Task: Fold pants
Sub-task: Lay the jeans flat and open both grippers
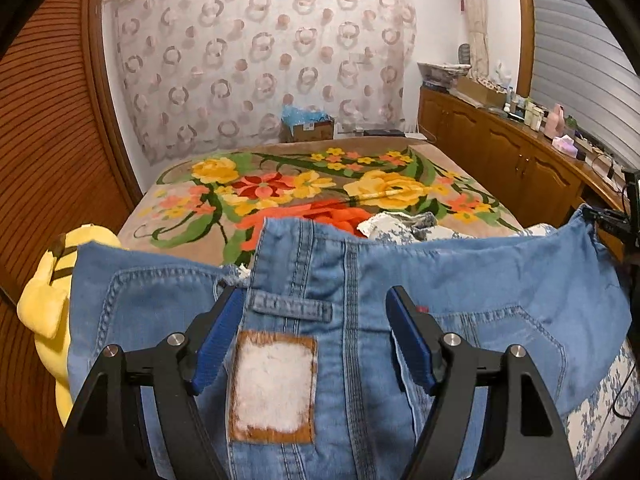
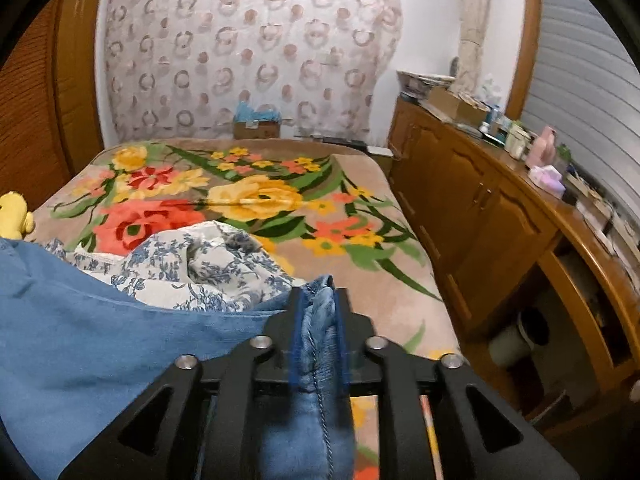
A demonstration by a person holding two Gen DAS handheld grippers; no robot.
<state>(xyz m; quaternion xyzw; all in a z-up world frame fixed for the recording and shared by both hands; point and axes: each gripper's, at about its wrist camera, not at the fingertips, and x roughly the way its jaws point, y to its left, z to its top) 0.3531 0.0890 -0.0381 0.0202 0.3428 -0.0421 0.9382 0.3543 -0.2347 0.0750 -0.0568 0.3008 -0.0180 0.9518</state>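
The denim pants hang over the near end of the bed, flowered blanket lying open beyond; the left gripper gapes around the waistband, while the right gripper pinches a bunched hem corner

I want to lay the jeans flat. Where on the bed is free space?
The floral blanket is bare from the crumpled blue-and-white cloth to the far edge, and along the cabinet side. The near end is crowded: jeans, cloth, yellow plush toy.
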